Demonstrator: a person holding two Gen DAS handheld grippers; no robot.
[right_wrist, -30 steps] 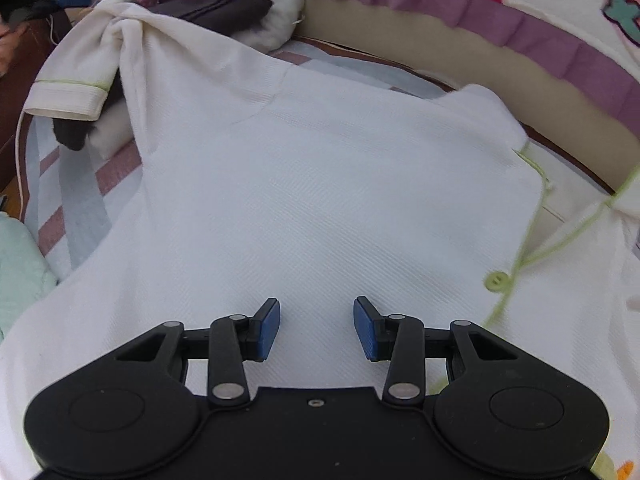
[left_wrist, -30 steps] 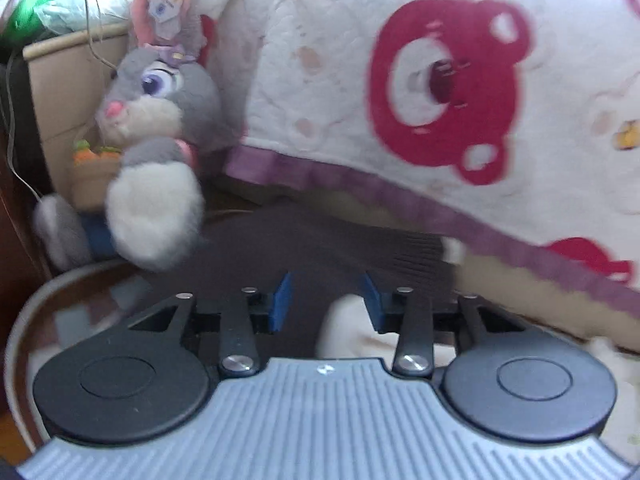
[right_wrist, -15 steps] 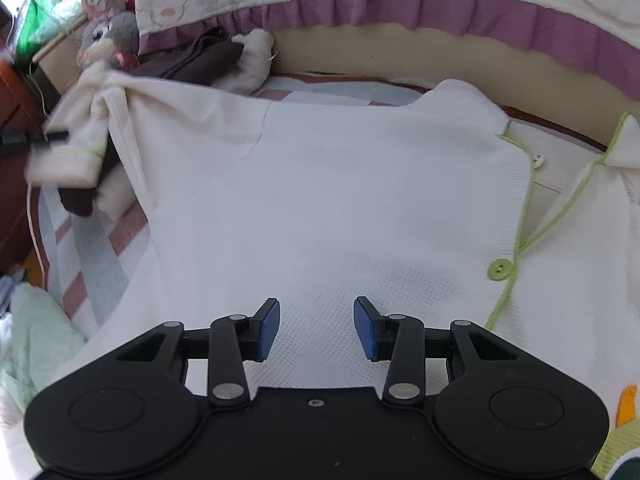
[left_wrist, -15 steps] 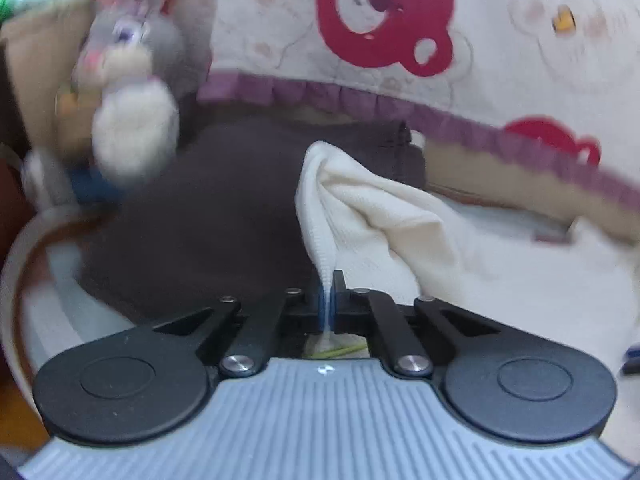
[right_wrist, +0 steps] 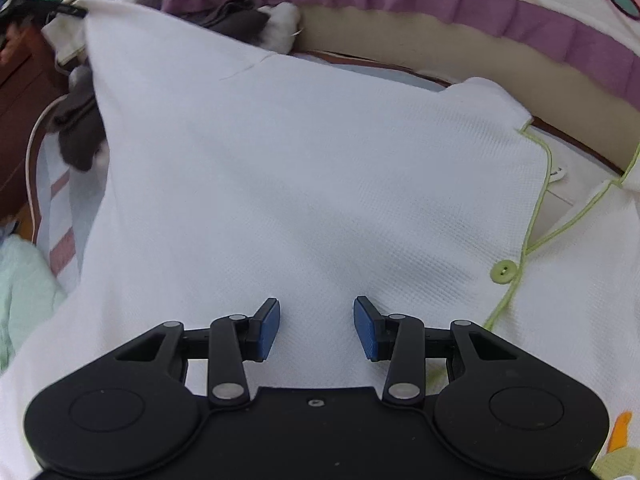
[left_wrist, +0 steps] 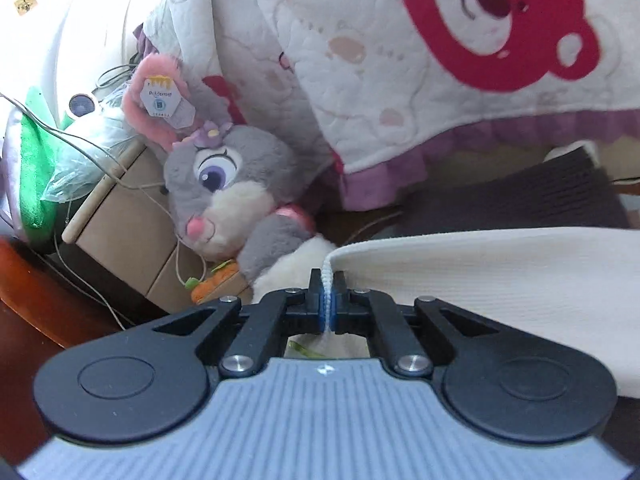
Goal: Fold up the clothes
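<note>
**Cream shirt going into its first fold on the bed**

Nearest the onlooker, the right tool is hovering low over the front panel of the cream shirt, its two blue pads standing apart with nothing between them; it is waiting there, it seems, to pin or smooth the cloth once the fold comes over. One green button is showing beside the green-piped placket, and no other can be made out.

The left tool is pinching the shirt's edge, its pads closed hard on a thin ridge of the weave, and is lifting that side so the fabric is running taut off to the right in its own view. In the right view the raised part is reaching up to a peak at the far left, where the left tool is only a dark blur. Holding the edge high looks like the way to carry the sleeve side across the body.

The shirt is lying spread on the striped bed sheet, with one dark brown garment bunched behind it, probably next in line. Farther back, one grey plush rabbit is leaning against a beige cabinet, and one bear-print quilt is hanging down over the bed's far side.
</note>
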